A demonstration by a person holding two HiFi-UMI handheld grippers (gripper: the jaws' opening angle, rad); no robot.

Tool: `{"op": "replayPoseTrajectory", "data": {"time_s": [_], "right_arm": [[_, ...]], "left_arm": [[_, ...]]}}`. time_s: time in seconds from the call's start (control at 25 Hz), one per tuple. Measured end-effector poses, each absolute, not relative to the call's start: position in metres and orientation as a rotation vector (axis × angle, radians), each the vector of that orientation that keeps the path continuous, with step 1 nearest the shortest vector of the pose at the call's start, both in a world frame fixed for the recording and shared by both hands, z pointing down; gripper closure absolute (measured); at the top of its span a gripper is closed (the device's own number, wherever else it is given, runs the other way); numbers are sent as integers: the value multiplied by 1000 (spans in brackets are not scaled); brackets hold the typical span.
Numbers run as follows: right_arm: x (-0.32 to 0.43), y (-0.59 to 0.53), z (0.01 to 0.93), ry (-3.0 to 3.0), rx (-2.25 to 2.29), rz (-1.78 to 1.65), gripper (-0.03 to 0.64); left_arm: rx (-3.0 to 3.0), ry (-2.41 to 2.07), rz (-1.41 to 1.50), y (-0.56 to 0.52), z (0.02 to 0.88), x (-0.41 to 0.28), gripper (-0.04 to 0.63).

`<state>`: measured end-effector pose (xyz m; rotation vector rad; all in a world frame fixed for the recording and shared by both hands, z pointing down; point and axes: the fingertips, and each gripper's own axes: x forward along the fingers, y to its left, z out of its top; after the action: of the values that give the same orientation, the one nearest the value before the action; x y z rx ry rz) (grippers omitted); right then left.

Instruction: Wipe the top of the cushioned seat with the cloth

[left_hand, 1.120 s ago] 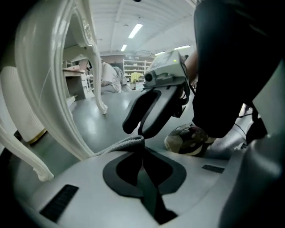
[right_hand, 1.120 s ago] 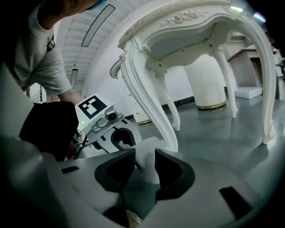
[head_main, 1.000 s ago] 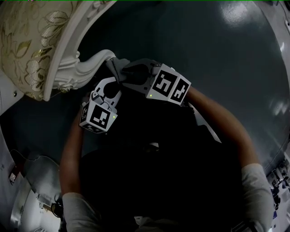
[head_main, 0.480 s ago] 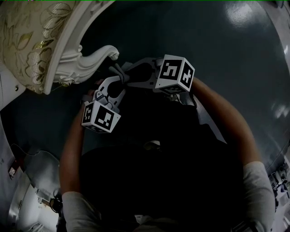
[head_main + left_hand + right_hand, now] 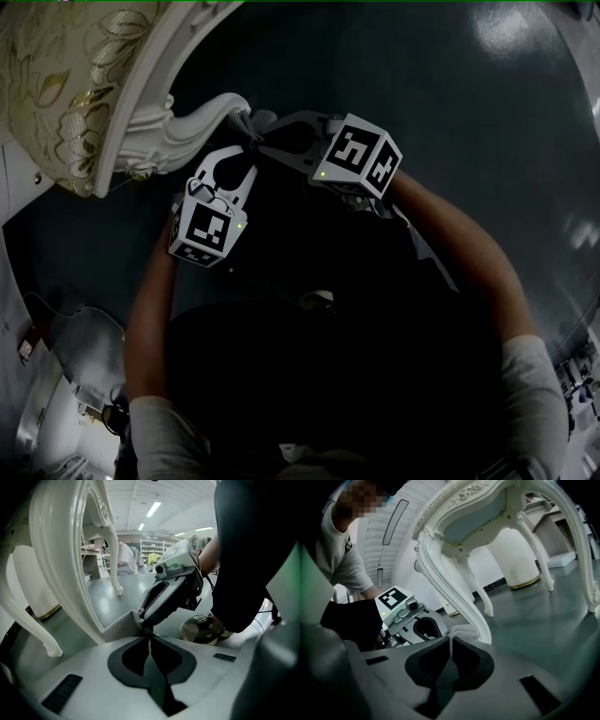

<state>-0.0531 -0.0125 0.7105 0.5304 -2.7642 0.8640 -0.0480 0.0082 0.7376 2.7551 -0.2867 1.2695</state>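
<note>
Wiping has not begun: the grey cloth [image 5: 257, 123] is held beside the carved chair leg [image 5: 192, 122], off the cushioned seat [image 5: 47, 84]. The left hand-held gripper [image 5: 246, 150] is pinched shut on one edge. The right hand-held gripper [image 5: 262, 142] has just been closing and now clamps another. Next, I judge, the cloth must be carried up onto the cushion. Only the head view shows the cushion top; the gripper views show both pinches.

A big warehouse-like hall shows in the ceiling strip lights [image 5: 153, 509], distant shelves [image 5: 157, 555], glossy grey floor [image 5: 543, 616] and carved white cushioned seat [image 5: 56, 84] standing in the open.
</note>
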Motion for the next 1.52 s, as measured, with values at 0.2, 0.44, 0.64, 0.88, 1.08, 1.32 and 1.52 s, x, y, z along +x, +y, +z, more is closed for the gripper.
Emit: {"op": "replayPoseTrajectory", "data": {"time_s": [0.2,0.44,0.64,0.88,1.08,1.32,1.52], "right_arm": [[-31,-40,721,-2706,755,852,589],[-36,-57,742,-2625,854,847,589],[-59,-60,754,-2593,838,815,589],[-67,-70,753,-2602,896,784,589],[-74,-71,736,-2656,889,750,589],[-74,-61,695,-2759,851,692,589],[-76,-56,654,-2835,829,610,589]], "left_arm": [[2677,-337,1345,8,753,-74,574],[2641,-458,1378,4,751,-105,574],[2590,-619,1331,-8,743,-131,574],[2569,-741,1258,-11,728,-152,574],[2565,-800,1202,-13,720,-161,581],[2585,-803,1207,-18,720,-161,581],[2618,-816,1200,-29,711,-156,581]]}}
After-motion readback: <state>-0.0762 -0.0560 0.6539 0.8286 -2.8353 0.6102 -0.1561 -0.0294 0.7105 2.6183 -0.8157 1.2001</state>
